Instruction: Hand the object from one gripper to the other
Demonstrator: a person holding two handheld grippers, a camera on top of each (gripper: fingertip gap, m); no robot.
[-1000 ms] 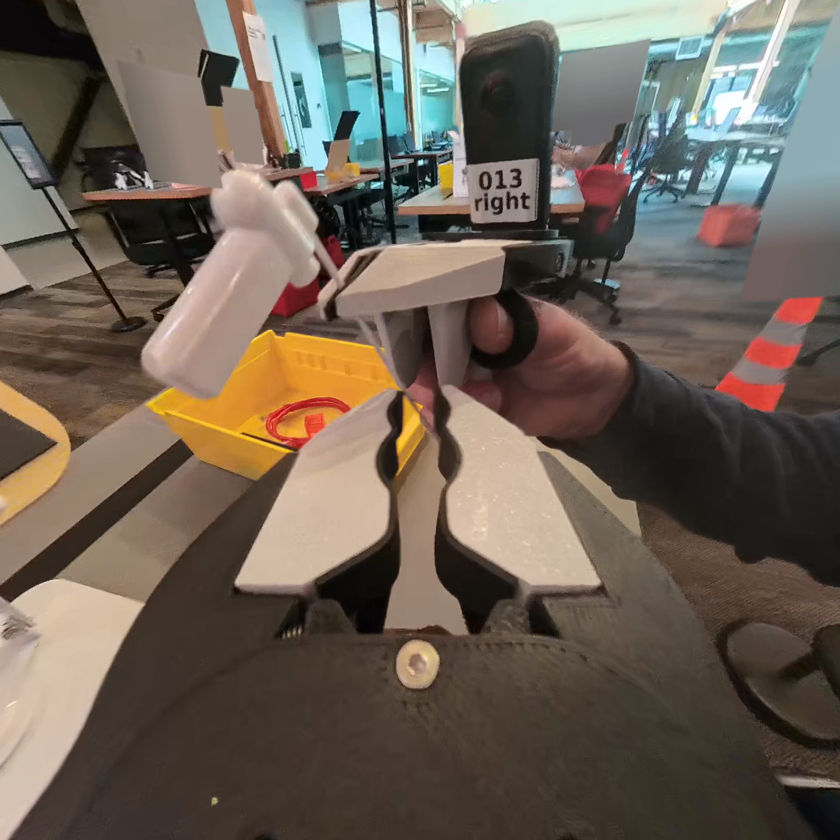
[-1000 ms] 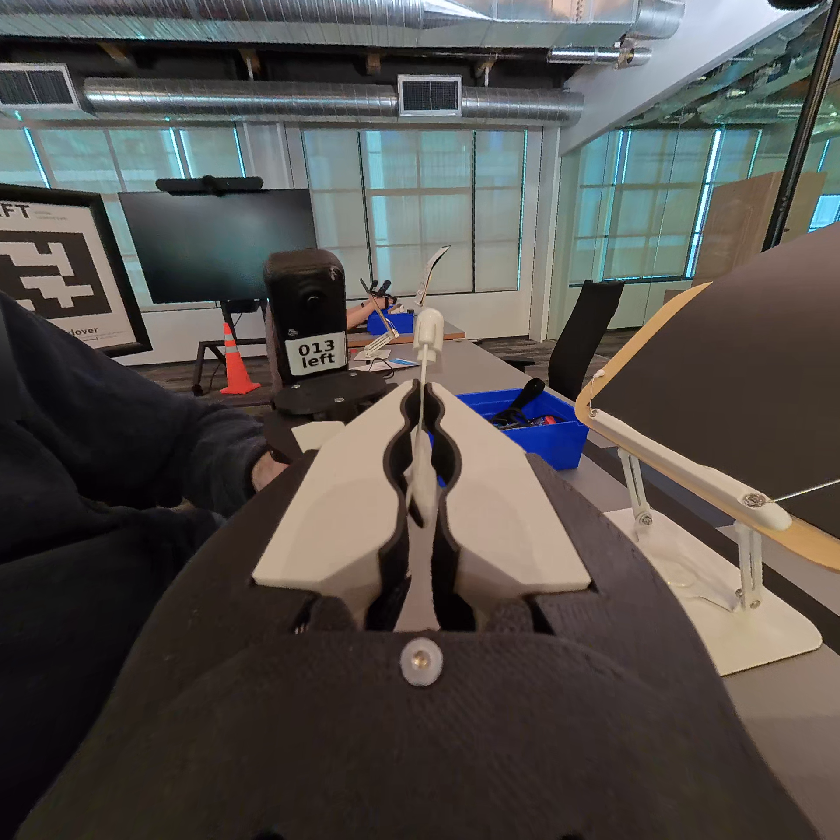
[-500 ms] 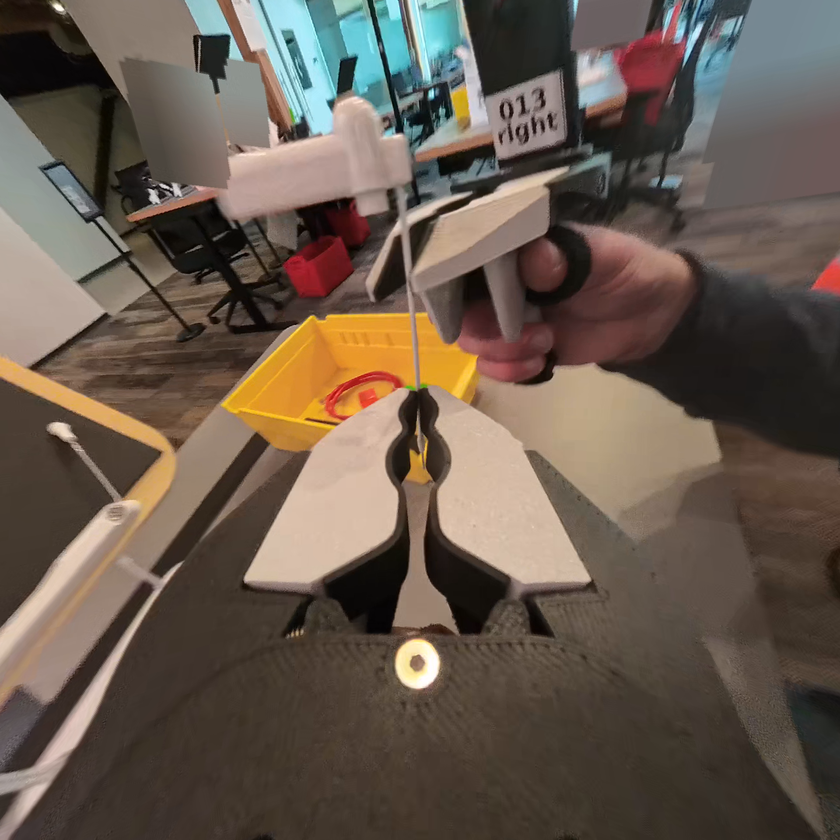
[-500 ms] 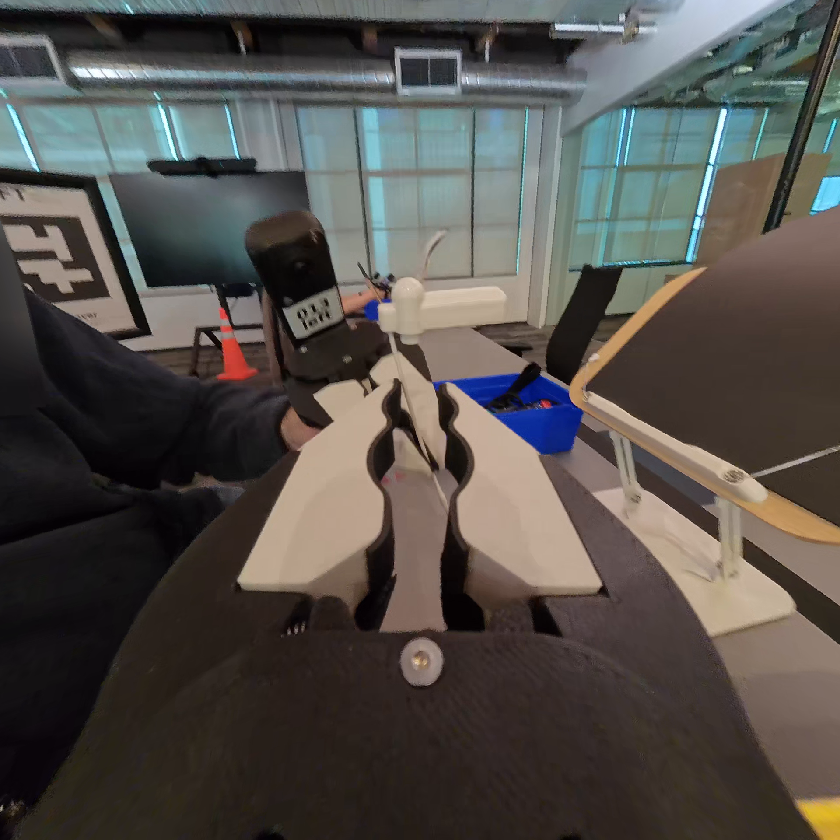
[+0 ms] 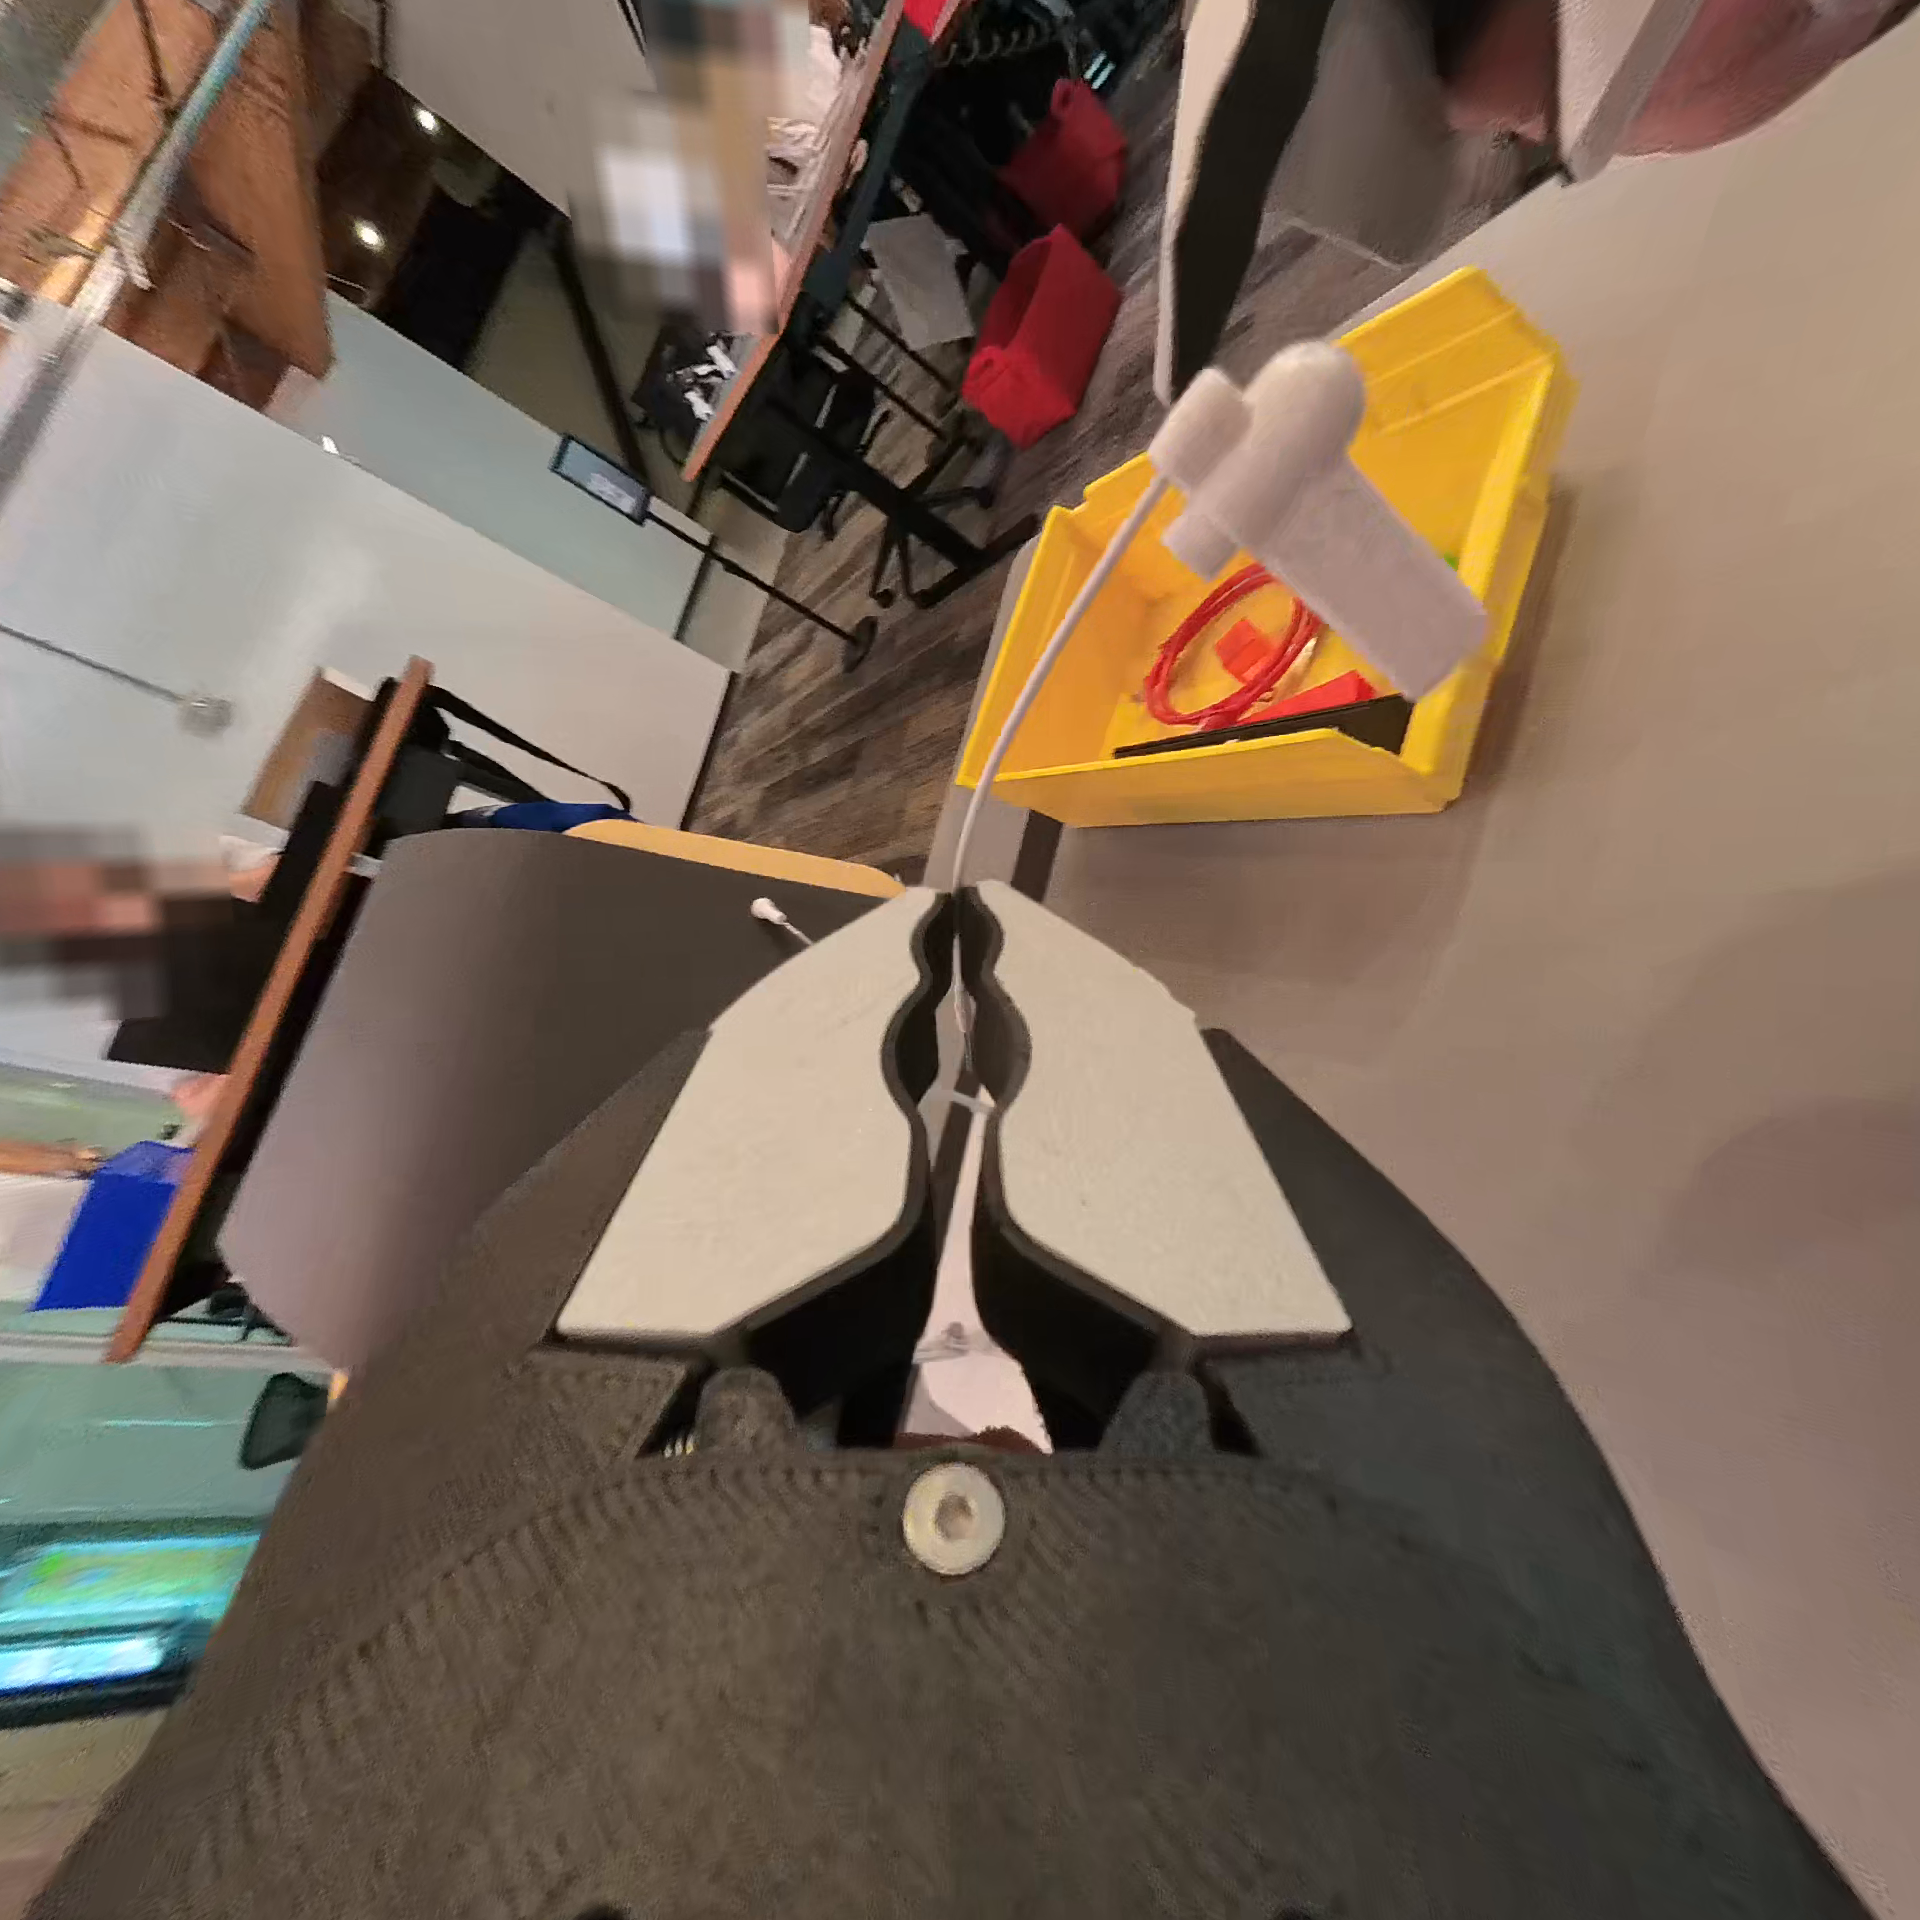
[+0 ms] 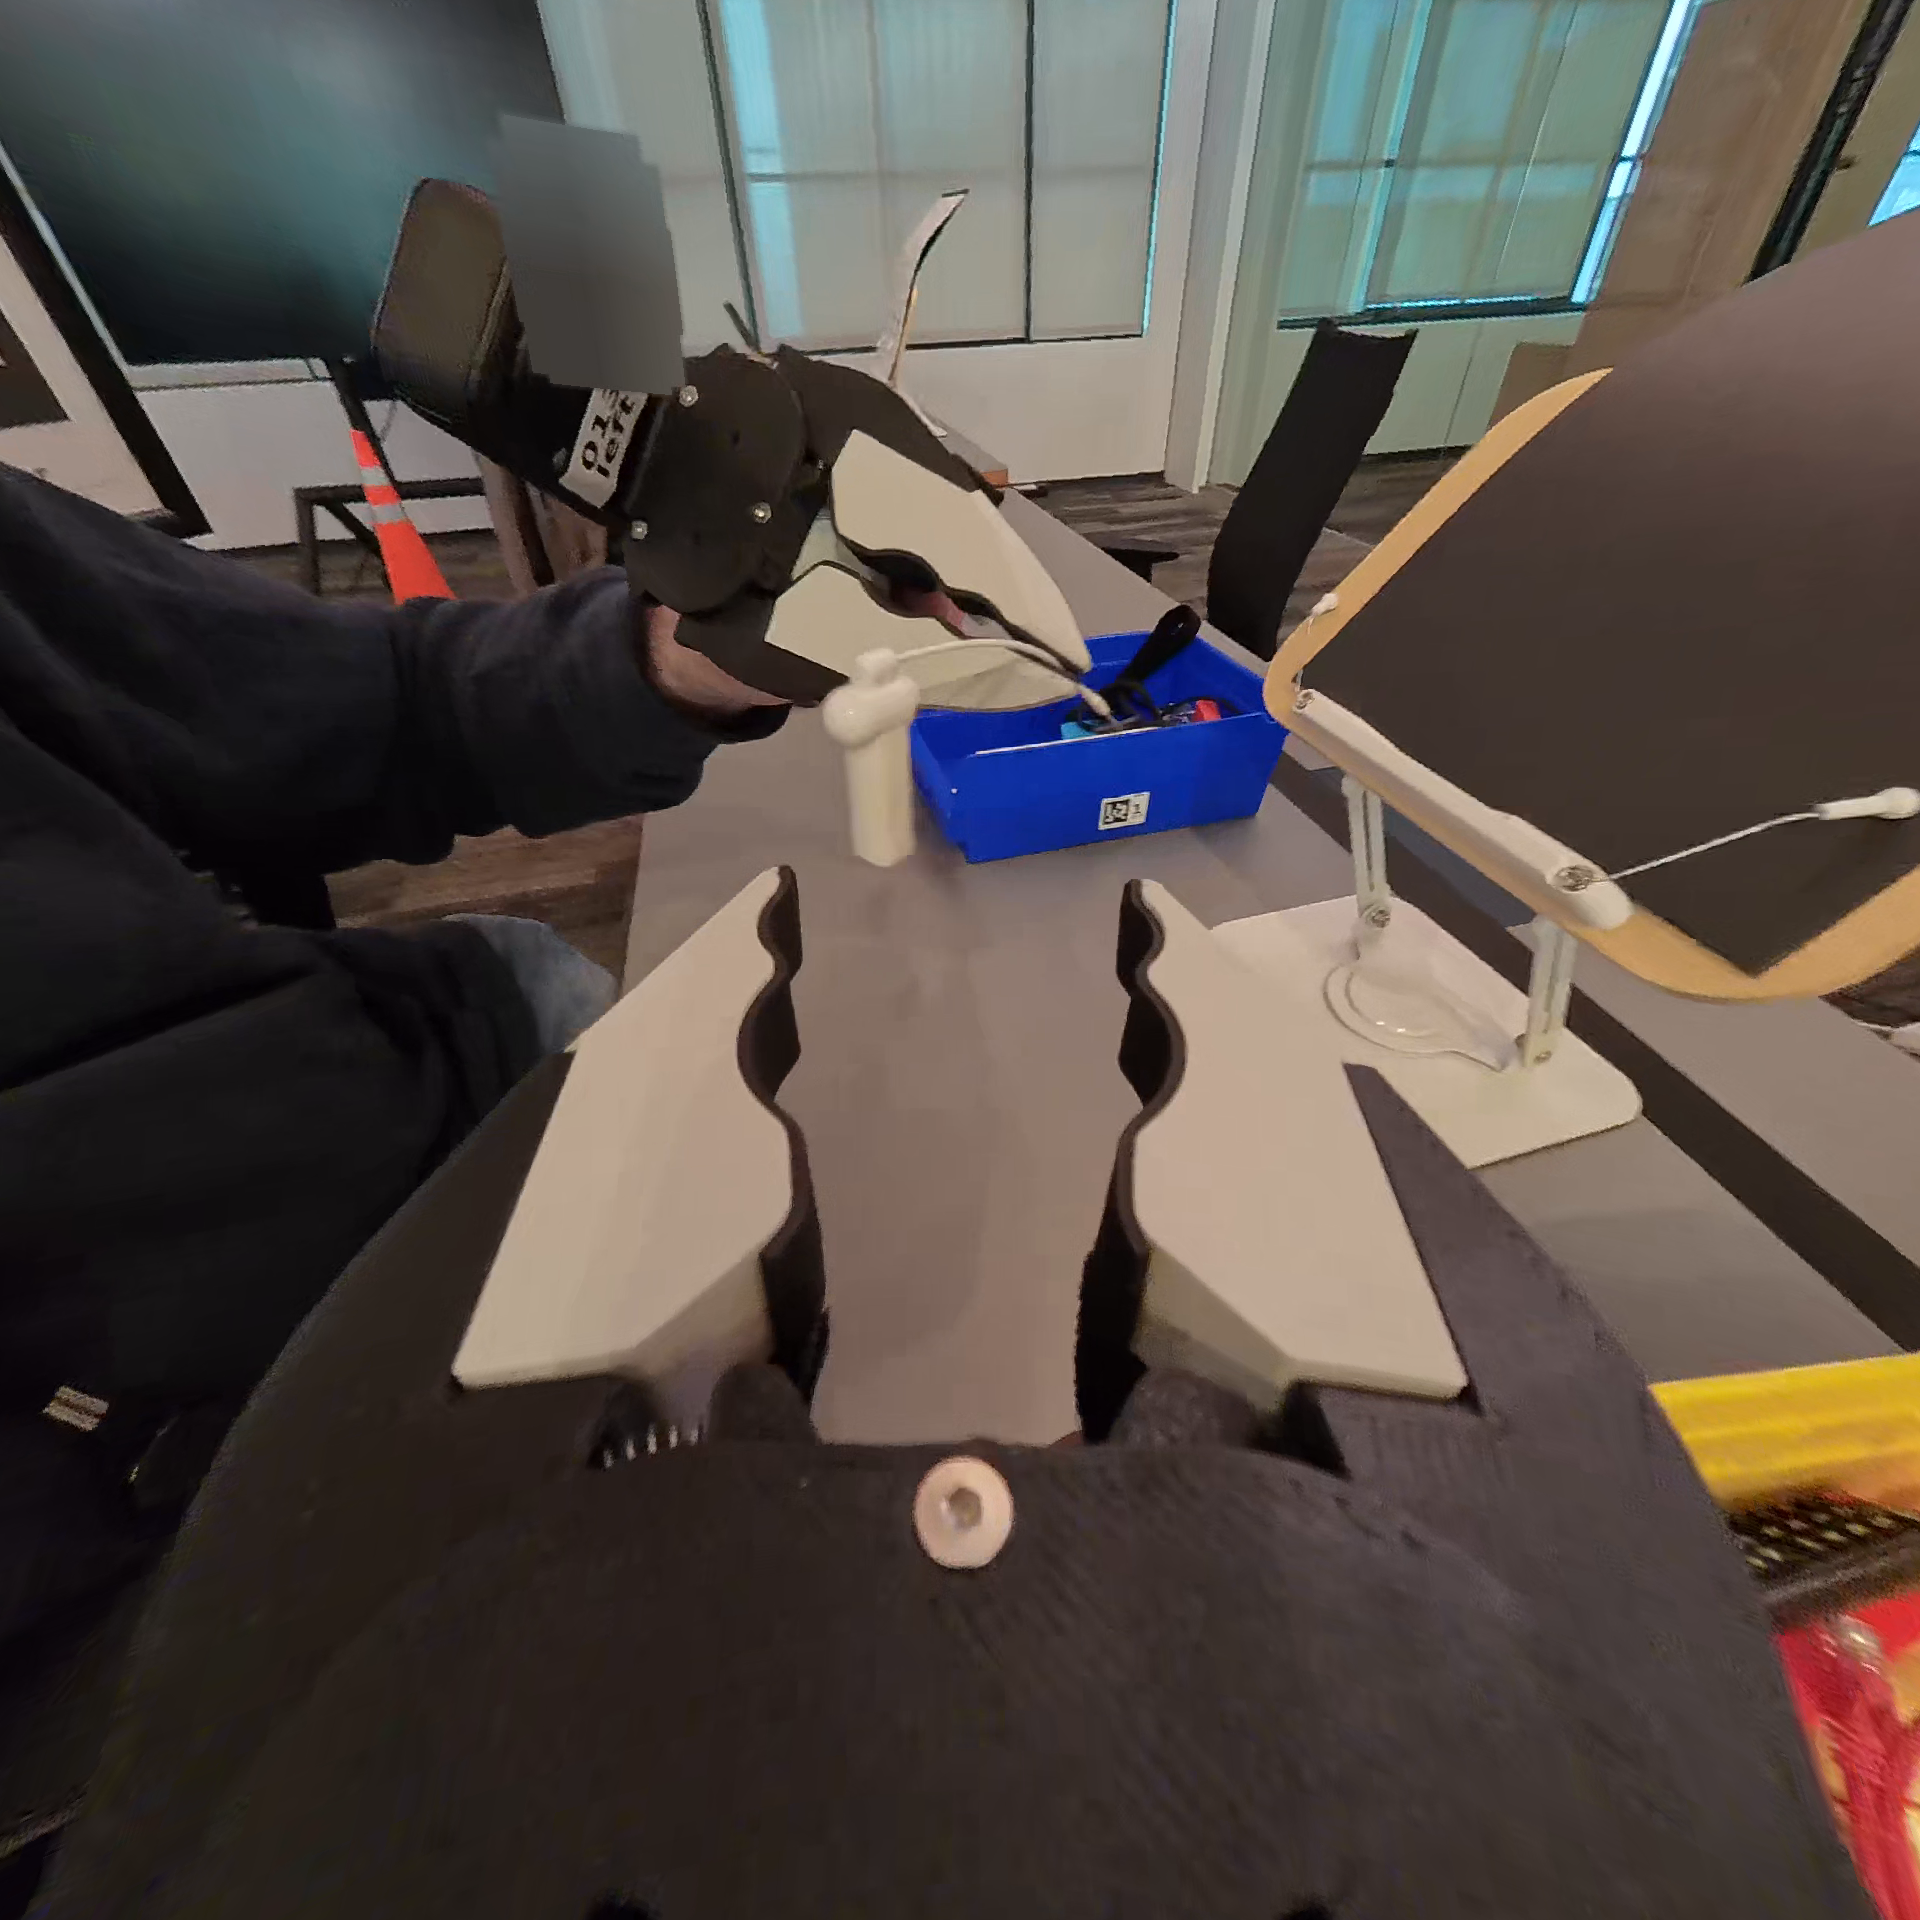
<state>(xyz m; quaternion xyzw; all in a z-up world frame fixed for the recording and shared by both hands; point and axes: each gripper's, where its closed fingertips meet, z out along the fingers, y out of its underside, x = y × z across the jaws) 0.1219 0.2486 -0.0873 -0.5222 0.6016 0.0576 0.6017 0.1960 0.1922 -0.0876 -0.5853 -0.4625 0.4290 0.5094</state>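
Two handheld grippers shared the scene, and we took it from left to right. At the far left of the right wrist view we saw a dark sleeve (image 6: 343, 707) reaching in, and at its end the left gripper (image 6: 1075, 665), black-bodied with pale fingers pressed together on a thin white cord (image 6: 977, 652). From that cord hung the task's thing, a small white plastic cylinder with a rounded cap (image 6: 878, 764), in the air above the grey tabletop (image 6: 1039, 883) and just left of a blue plastic bin (image 6: 1101, 795). In the left wrist view we saw the same left gripper (image 5: 958, 904) from behind, its tips pinching the cord (image 5: 1049, 665), which arched up to the white cylinder (image 5: 1320, 520) hanging in front of a yellow plastic bin (image 5: 1226, 784) that held a coil of red wire (image 5: 1221, 660). Nearer us in the right wrist view, the right gripper (image 6: 961, 904) stood with its fingers wide apart and nothing between them, well short of the cylinder. Farther right we noted a dark tilted board with a tan wooden rim (image 6: 1621, 644), carried on a white stand (image 6: 1455, 1049) that rested on the table.
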